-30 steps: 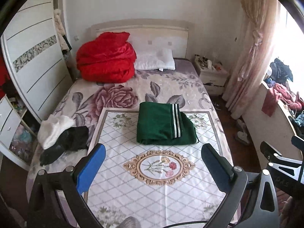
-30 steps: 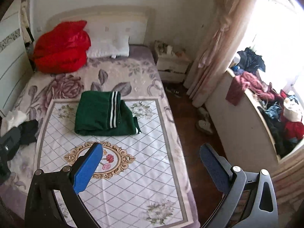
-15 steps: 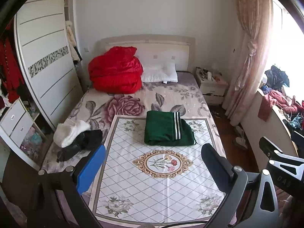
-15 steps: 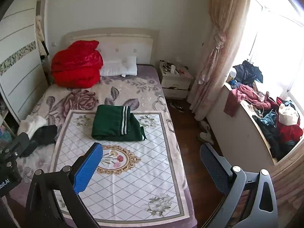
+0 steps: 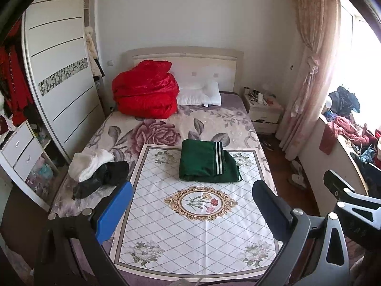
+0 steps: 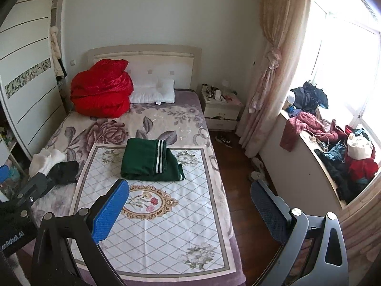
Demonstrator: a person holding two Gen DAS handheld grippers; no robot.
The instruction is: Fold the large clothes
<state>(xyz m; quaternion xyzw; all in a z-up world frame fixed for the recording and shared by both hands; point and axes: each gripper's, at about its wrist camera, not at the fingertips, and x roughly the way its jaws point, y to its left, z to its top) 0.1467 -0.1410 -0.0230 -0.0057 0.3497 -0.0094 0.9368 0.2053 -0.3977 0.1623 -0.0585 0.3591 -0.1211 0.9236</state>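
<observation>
A folded green garment [image 5: 207, 162] with white stripes lies on the white patterned mat [image 5: 197, 214] in the middle of the bed; it also shows in the right wrist view [image 6: 150, 160]. My left gripper [image 5: 190, 205] is open and empty, held well back from the bed's foot. My right gripper [image 6: 188, 205] is open and empty, held back over the bed's right edge and the wooden floor. A white garment [image 5: 89, 164] and a black garment [image 5: 102, 178] lie in a heap at the bed's left edge.
A red quilt [image 5: 145, 93] and a white pillow [image 5: 200, 93] sit at the headboard. A wardrobe [image 5: 59, 83] stands left, a nightstand [image 5: 263, 109] and curtain [image 5: 309, 71] right. A ledge with piled clothes [image 6: 333, 143] runs under the window. Shoes [image 6: 223, 140] lie on the floor.
Both grippers have drawn back and up from the bed, so the whole bed and more of the room show. The green garment lies where it was. Both stay open.
</observation>
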